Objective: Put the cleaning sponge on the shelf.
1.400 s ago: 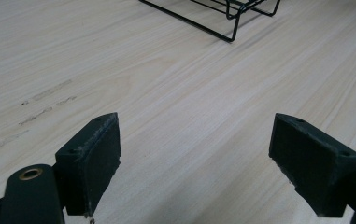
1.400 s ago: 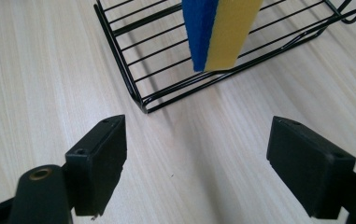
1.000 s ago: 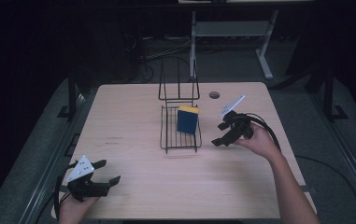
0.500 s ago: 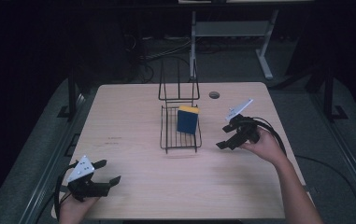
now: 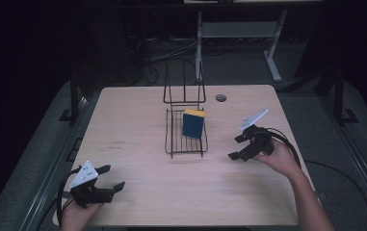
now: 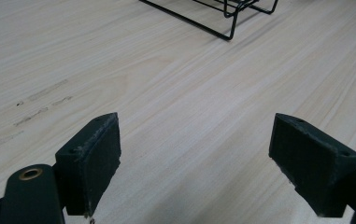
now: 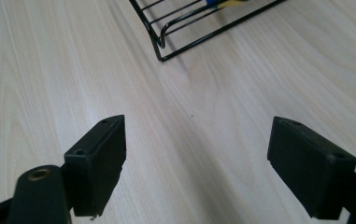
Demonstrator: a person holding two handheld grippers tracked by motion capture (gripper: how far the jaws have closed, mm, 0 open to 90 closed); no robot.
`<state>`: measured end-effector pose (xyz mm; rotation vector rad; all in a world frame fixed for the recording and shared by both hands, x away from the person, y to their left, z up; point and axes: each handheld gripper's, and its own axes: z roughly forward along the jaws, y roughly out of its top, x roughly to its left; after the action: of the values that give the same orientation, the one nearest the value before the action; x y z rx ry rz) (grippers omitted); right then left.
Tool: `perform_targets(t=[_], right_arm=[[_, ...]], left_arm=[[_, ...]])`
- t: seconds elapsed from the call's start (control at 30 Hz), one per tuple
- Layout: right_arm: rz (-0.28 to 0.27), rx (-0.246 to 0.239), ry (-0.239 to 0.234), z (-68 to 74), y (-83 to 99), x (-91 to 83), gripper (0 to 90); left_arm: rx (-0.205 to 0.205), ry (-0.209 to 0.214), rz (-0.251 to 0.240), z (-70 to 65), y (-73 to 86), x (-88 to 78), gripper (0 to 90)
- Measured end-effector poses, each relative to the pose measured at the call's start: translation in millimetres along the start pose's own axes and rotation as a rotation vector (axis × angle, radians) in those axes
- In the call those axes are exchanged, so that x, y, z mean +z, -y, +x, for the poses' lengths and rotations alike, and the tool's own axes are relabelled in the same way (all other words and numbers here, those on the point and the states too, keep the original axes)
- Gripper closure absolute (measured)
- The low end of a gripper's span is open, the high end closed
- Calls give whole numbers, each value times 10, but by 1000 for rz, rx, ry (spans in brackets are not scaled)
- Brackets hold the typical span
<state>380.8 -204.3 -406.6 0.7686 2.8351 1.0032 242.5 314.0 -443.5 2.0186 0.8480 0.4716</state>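
**Both grippers empty; sponge seated in rack**

Risks, as judged from present positions:
- Snagging on the wire rack. Right gripper held just beside the rack's right edge, jaws pointed toward it; in the right gripper view the rack's near corner lies straight ahead of the jaws. Any forward reach at this low angle likely to catch a jaw on the black wire and drag or tip the light frame.
- Toppling of the contents. Sponge standing on edge, leaning against the rack's right side; a nudge to the frame probably enough to knock it flat or out.
- Cable drag. Cable looped behind the right hand; could sweep the table edge on a wide move.
- Left gripper low risk: well apart from the rack, near the front left corner of the table.

Gripper state:
- Left: jaws spread wide, nothing between them, bare wood beneath.
- Right: jaws spread wide, nothing held.

Condition of the object:
- Sponge: rectangular block, blue face with a yellow layer along the top. Located inside the rack's flat tray portion, toward the back right, in front of the upright wire back. No visible damage; finer surface detail too small to tell.
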Motion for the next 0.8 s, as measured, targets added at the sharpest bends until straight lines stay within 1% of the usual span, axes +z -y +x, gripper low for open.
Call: perform_targets(t=[0.3,0.5,0.53,0.73,0.77,0.8], right_arm=[[8,12,5,33,123,19,190],[6,30,1,40,217,34,190],[0,25,1,40,234,34,190],[-3,36,4,71,324,15,189],[-5,32,4,70,336,15,189],[-3,40,5,79,350,10,189]], left_arm=[[1,-2,-1,1,5,-2,163],[2,1,2,-3,3,4,163],[1,1,1,-3,3,4,162],[-1,0,1,-1,4,6,162],[0,0,2,-1,4,5,162],[0,0,1,-2,4,4,162]])
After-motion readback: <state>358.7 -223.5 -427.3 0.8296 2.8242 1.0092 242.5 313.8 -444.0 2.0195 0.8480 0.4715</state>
